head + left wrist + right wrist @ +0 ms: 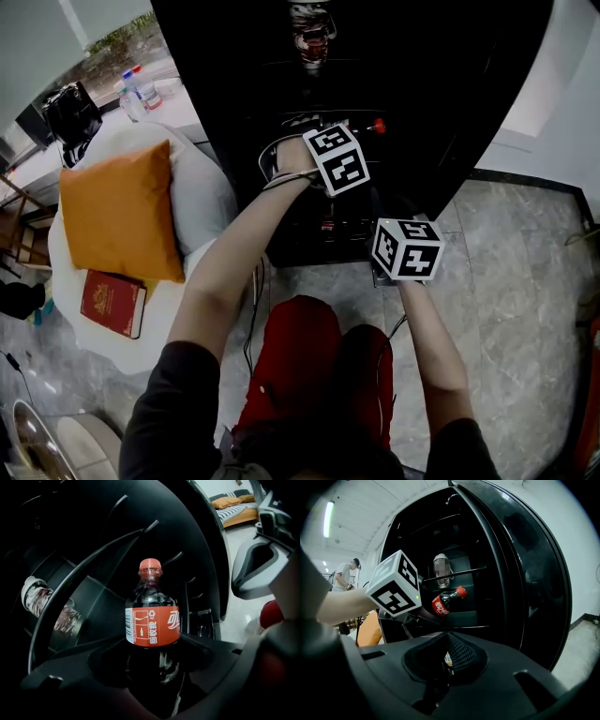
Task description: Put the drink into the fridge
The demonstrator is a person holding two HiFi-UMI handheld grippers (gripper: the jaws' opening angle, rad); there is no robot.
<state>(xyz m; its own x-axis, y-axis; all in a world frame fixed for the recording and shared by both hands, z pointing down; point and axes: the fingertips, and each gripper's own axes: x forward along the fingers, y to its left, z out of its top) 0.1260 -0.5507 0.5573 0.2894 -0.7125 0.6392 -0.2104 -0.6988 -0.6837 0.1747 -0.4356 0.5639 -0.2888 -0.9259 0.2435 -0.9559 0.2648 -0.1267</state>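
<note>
Low in the frame, the right tool [447, 660] is clenched on nothing, its mesh-textured pads pressed together. Beyond it, the left tool [154, 665] grasps the dark plastic cola bottle [152, 625], red-capped and red-labelled. The bottle is held tilted at the open front of the glossy black fridge [511, 573].

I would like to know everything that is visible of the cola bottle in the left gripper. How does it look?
The cola bottle is small, made of clear plastic and filled with dark drink. It has a red screw cap and a red label with white print and a barcode. The left gripper is shut on its lower body, and nothing else seems to touch it. In the right gripper view it is tilted, with the cap pointing up toward the open black fridge, near the shelves.
</note>
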